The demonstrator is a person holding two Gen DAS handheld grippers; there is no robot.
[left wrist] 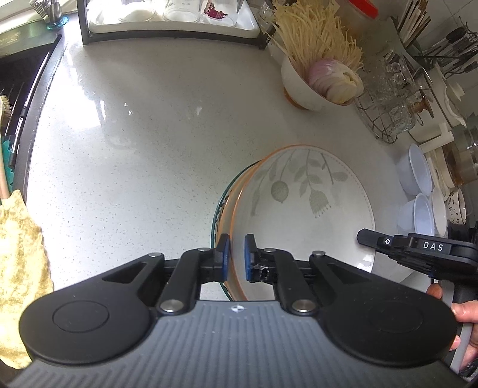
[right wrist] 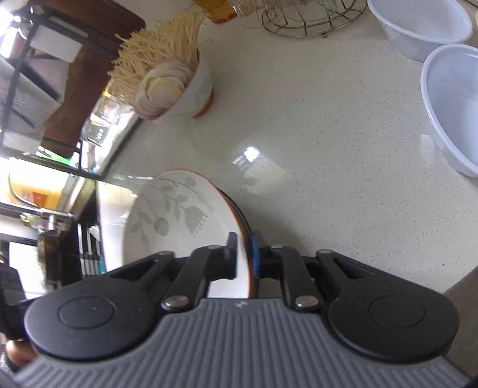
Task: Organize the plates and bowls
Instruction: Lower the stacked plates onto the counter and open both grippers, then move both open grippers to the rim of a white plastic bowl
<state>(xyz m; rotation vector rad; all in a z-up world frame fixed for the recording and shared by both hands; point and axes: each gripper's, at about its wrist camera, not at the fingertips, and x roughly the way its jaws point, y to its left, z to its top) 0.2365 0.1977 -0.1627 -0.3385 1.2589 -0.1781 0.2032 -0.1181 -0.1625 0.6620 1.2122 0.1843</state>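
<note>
A white plate with grey leaf print and orange rim [left wrist: 304,215] lies stacked on a second plate with a dark green rim [left wrist: 217,215]. My left gripper [left wrist: 236,256] is shut on the near-left rim of the stack. My right gripper [right wrist: 243,253] is shut on the same stack's rim in the right wrist view, where the leaf plate [right wrist: 176,221] tilts to the left. The right gripper's body [left wrist: 418,250] shows at the plate's right edge in the left wrist view. The stack sits above the speckled white counter [left wrist: 149,149].
A bowl of noodles and sliced onion [left wrist: 322,80] stands at the back. Translucent plastic bowls [left wrist: 416,191] and a wire basket of glasses [left wrist: 388,98] are at the right. A rack with glasses [left wrist: 167,21] is behind. The sink [left wrist: 18,89] and a yellow cloth [left wrist: 18,268] are at the left.
</note>
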